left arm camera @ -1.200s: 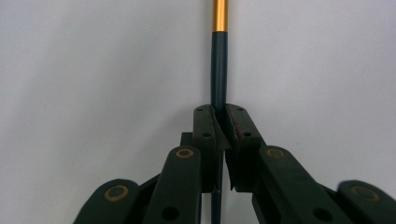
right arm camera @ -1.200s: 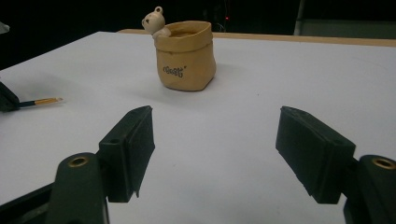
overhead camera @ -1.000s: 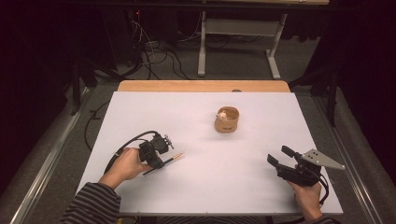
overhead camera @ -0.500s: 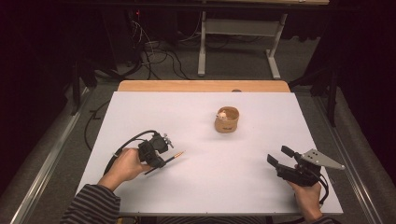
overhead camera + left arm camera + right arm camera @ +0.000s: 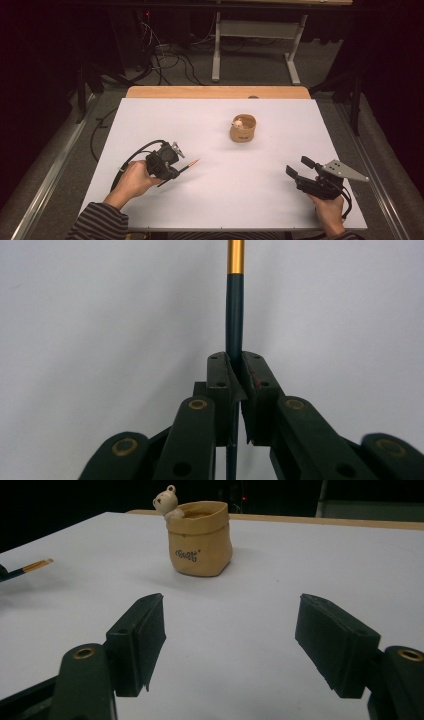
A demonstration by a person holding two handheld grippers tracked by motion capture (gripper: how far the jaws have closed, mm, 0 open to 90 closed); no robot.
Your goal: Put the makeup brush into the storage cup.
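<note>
- Since the earlier frames, the left gripper (image 5: 172,162) is seen shifted slightly rightward with its pencil (image 5: 186,166); the right gripper (image 5: 300,172) is unmoved.
- A white table (image 5: 215,125) is seen, edged by a wooden strip (image 5: 217,92) at the far side, with dark floor and cables (image 5: 170,62) beyond.
- The pencil is clamped between the left gripper's closed jaws, left of centre; its long axis is pointed right and slightly away, gold band (image 5: 236,256) leading.
- A tan bear pot (image 5: 243,128) is placed past centre, well apart from the pencil tip, with bare surface between.
- The right gripper is held with jaws wide and empty near the right front edge.
</note>
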